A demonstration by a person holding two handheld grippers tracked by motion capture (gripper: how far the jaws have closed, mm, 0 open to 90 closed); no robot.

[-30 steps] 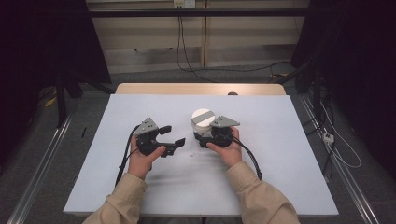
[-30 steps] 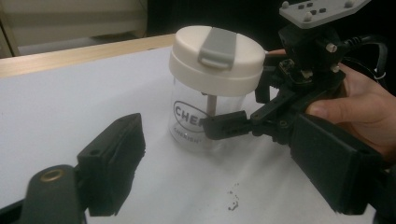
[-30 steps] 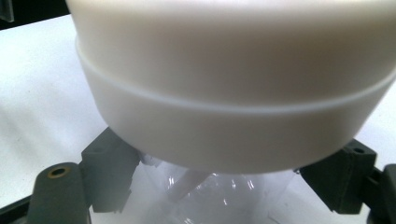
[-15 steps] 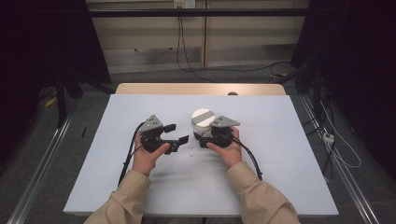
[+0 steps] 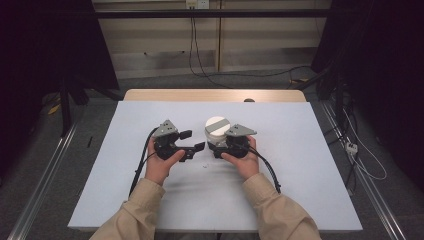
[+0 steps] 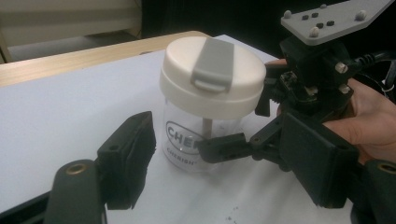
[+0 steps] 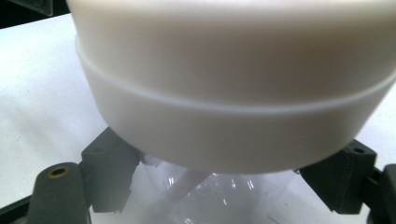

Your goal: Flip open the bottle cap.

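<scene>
A clear jar [image 5: 216, 127] with a white lid and a grey clasp stands on the white table [image 5: 300, 150]. Seen close in the left gripper view, the jar [image 6: 210, 93] has printed lettering and a pale stick inside. My right gripper [image 5: 215, 144] is shut on the jar's clear body just under the lid [image 7: 233, 84], with one jaw on each side. To the left of the jar, my left gripper [image 5: 192, 141] stands open with nothing in it. In its own view the left gripper [image 6: 224, 172] points at the jar, a short way off.
Behind the white table top runs a strip of bare wood [image 5: 215, 95]. A few small dark specks [image 5: 205, 165] lie on the table just in front of the grippers. Black cables [image 5: 270, 172] trail from each gripper toward the person.
My left gripper has moved a little to the right, toward the jar. The right gripper and the jar have stayed where they were.
</scene>
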